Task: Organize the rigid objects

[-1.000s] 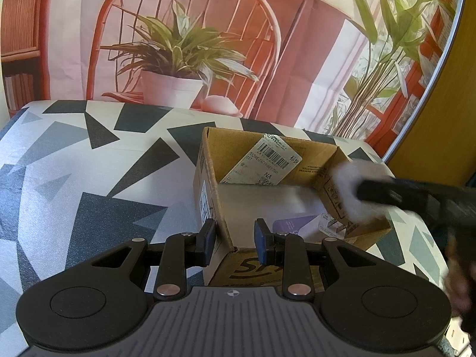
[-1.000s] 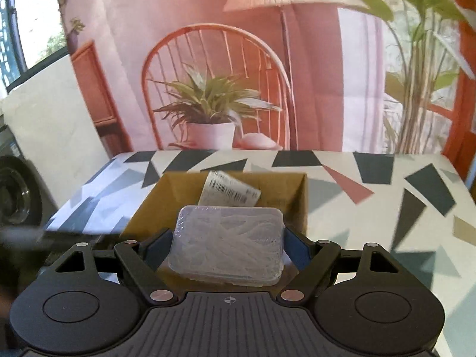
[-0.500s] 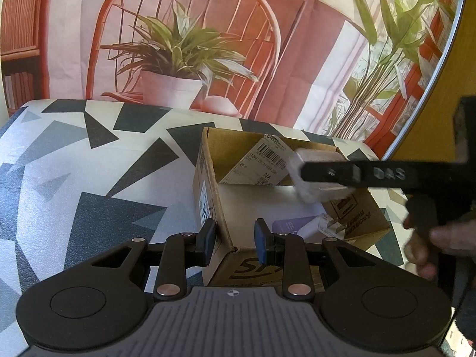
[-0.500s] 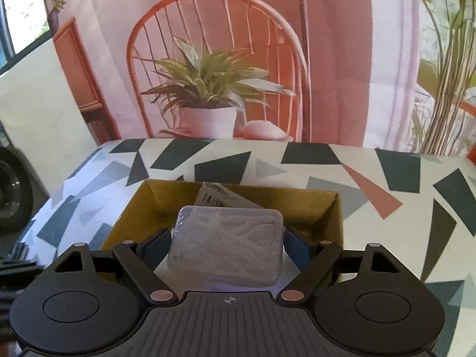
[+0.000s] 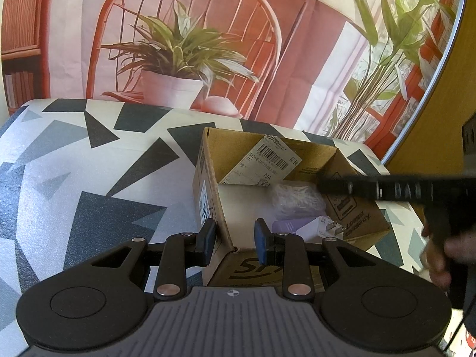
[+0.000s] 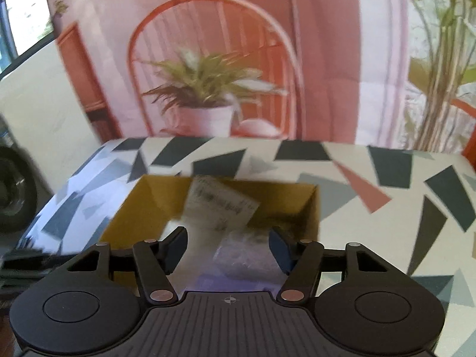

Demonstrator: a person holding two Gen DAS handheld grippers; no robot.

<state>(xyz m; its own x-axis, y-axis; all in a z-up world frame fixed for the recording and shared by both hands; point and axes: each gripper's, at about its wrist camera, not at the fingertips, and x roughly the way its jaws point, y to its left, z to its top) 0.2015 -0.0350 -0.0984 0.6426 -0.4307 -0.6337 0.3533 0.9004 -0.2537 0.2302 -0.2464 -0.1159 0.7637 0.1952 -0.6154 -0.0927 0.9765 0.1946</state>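
An open cardboard box [image 5: 214, 166] stands on the patterned table. My left gripper [image 5: 233, 236] is shut on the box's near-left corner wall, one finger outside and one inside. My right gripper [image 6: 227, 245] is open and empty above the box [image 6: 131, 205]; in the left wrist view it reaches in from the right [image 5: 357, 186]. A clear plastic case of white sticks [image 5: 297, 200] lies inside the box, also blurred in the right wrist view [image 6: 241, 255]. A purple and white packet [image 5: 300, 227] lies on the box floor.
A shipping label [image 5: 269, 162] is stuck on the box's far inner wall. The table [image 5: 89, 178] has a triangle-patterned cloth. A printed backdrop with chair and plant hangs behind. A yellow wall [image 5: 440, 113] is at the right.
My right gripper has opened and let go of the clear case, which has dropped into the box. The left gripper has stayed on the box corner.
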